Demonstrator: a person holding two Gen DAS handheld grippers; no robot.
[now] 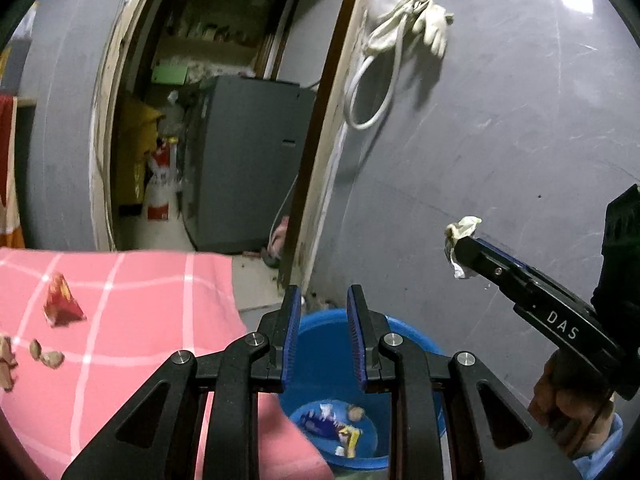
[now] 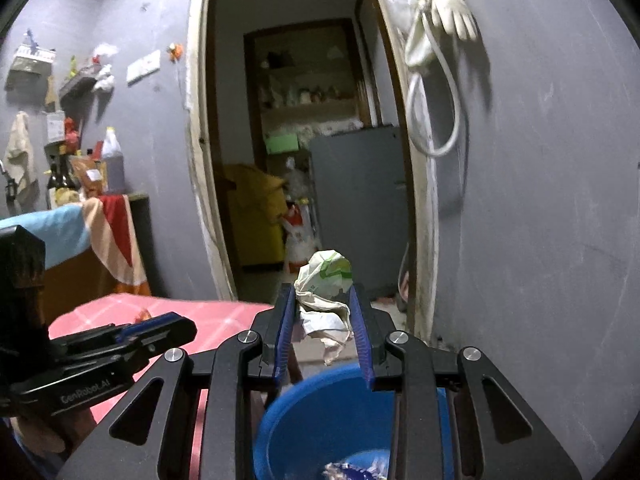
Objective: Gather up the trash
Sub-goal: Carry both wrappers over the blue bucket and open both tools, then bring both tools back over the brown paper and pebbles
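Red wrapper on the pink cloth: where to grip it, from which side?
Grip the red wrapper at its raised peak, coming from above with the empty left hand-held gripper. It sits crumpled into a tent shape on the pink checked cloth, so the narrow top ridge fits between the pads; the base lies flat.

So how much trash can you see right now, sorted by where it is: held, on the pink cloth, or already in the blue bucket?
Held in the right hand-held gripper: 1, a crumpled paper wad
On the pink cloth: 1 red wrapper, plus about 5 nutshell bits, some cut off at the edge
In the blue bucket: about 4 pieces, too jumbled to count surely
Total: about 11
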